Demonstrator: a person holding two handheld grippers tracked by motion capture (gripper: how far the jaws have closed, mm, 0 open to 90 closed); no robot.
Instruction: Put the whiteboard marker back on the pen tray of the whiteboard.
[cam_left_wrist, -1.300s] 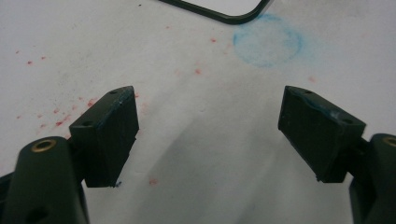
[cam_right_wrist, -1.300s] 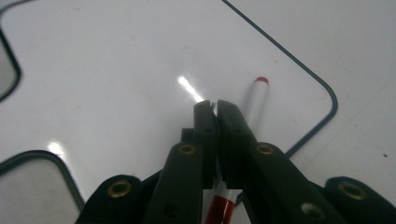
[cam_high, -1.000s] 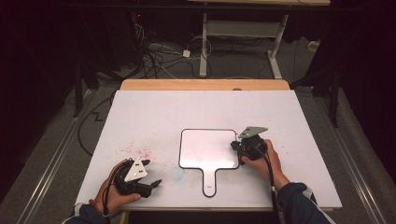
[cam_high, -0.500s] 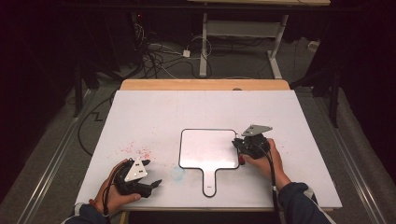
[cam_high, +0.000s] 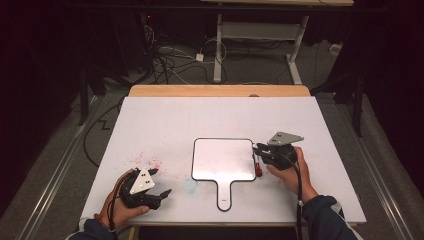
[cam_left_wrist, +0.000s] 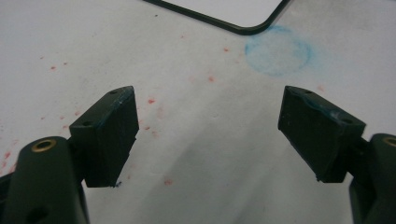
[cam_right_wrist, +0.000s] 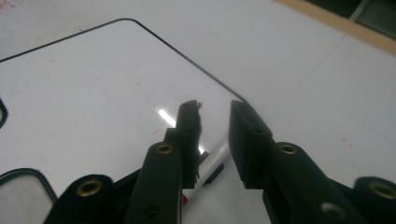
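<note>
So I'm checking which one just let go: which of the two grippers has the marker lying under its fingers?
The right gripper, at the white paddle-shaped board's right edge; its fingers have just been opening above the marker.

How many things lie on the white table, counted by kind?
Whiteboard paddle: 1
Marker beside its right edge: 1
Total: 2

No text, label, brand, number or sign can be read on anything here.
</note>
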